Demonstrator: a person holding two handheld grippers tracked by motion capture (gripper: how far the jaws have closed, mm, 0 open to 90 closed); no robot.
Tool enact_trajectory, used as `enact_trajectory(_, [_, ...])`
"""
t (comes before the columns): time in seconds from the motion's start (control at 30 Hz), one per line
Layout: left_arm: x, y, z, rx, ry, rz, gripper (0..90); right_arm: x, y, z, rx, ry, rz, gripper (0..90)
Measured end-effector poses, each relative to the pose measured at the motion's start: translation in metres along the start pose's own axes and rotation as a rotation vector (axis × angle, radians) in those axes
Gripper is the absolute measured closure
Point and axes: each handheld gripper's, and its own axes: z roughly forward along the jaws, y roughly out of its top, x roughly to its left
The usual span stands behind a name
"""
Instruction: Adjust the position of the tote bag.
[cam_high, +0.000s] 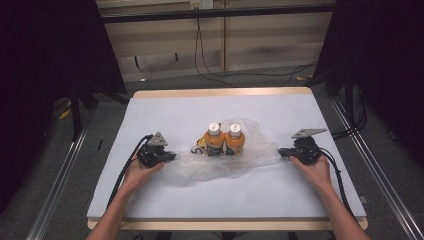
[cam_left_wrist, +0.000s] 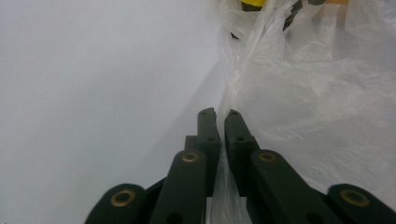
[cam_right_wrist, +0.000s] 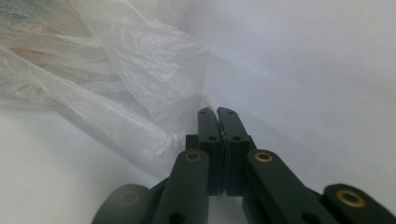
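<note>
A clear plastic bag (cam_high: 240, 155) lies spread on the white table (cam_high: 200, 200), and two orange bottles (cam_high: 225, 139) with white caps stand upright in its middle. My left gripper (cam_high: 172, 157) is at the bag's left edge, shut on a fold of the film (cam_left_wrist: 223, 154) that runs between its jaws. My right gripper (cam_high: 281, 152) is at the bag's right edge, its jaws pressed together on a thin edge of the bag (cam_right_wrist: 208, 100). In the right gripper view the bag (cam_right_wrist: 140, 70) bunches up to the left of the jaws.
A yellow and black item (cam_high: 201, 145) sits inside the bag beside the left bottle. The table's wooden rim (cam_high: 220, 92) shows at the far side. Cables (cam_high: 210, 65) lie on the floor beyond, and dark stands (cam_high: 75, 100) flank the table.
</note>
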Motion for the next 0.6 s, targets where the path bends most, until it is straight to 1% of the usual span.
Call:
enact_trajectory(0.07, [0.003,-0.002,-0.001,-0.009,-0.016,-0.017,79.5,0.001,0.000,-0.001,-0.004,0.000,-0.007,81.4])
enact_trajectory(0.1, [0.004,-0.002,-0.001,-0.016,-0.010,-0.024,75.9,0.002,0.000,-0.002,-0.006,-0.020,-0.006,77.3])
enact_trajectory(0.13, [0.004,-0.002,-0.002,-0.017,-0.011,-0.031,72.0,0.003,0.001,-0.004,-0.013,-0.027,0.002,75.5])
enact_trajectory(0.17, [0.005,-0.002,-0.004,-0.026,-0.008,-0.034,68.5,0.003,0.001,-0.005,-0.029,-0.022,-0.007,72.4])
enact_trajectory(0.2, [0.005,0.000,-0.006,-0.038,-0.005,-0.028,64.3,0.003,0.001,-0.007,-0.045,-0.017,-0.001,67.8])
enact_trajectory(0.23, [0.004,0.000,-0.007,-0.058,-0.012,-0.046,61.3,0.002,0.002,-0.010,-0.064,-0.014,0.008,62.6])
enact_trajectory(0.27, [0.004,0.002,-0.010,-0.065,-0.005,-0.044,59.5,0.001,0.003,-0.012,-0.081,-0.019,0.013,61.4])
enact_trajectory(0.3, [0.003,0.004,-0.011,-0.086,-0.005,-0.048,56.3,0.001,0.004,-0.015,-0.104,-0.012,0.023,59.9])
enact_trajectory(0.33, [0.002,0.006,-0.014,-0.091,-0.003,-0.045,55.0,0.000,0.004,-0.019,-0.126,-0.008,0.032,56.4])
enact_trajectory(0.37, [0.001,0.008,-0.017,-0.106,0.007,-0.036,53.9,-0.001,0.005,-0.022,-0.144,-0.006,0.039,53.4])
enact_trajectory(0.4, [0.001,0.010,-0.019,-0.130,0.003,-0.040,52.4,-0.001,0.006,-0.025,-0.157,-0.002,0.041,51.4])
enact_trajectory(0.47, [0.000,0.014,-0.024,-0.149,0.009,-0.036,49.5,-0.001,0.009,-0.032,-0.185,-0.002,0.046,46.2])
enact_trajectory(0.5, [-0.001,0.016,-0.026,-0.169,0.008,-0.044,48.5,0.000,0.010,-0.035,-0.197,-0.004,0.053,43.5])
enact_trajectory(0.57, [-0.002,0.019,-0.032,-0.192,0.008,-0.044,47.5,-0.001,0.012,-0.041,-0.221,-0.001,0.055,41.3])
enact_trajectory(0.6, [-0.003,0.021,-0.035,-0.201,0.018,-0.041,46.6,-0.001,0.013,-0.044,-0.232,-0.004,0.058,40.2])
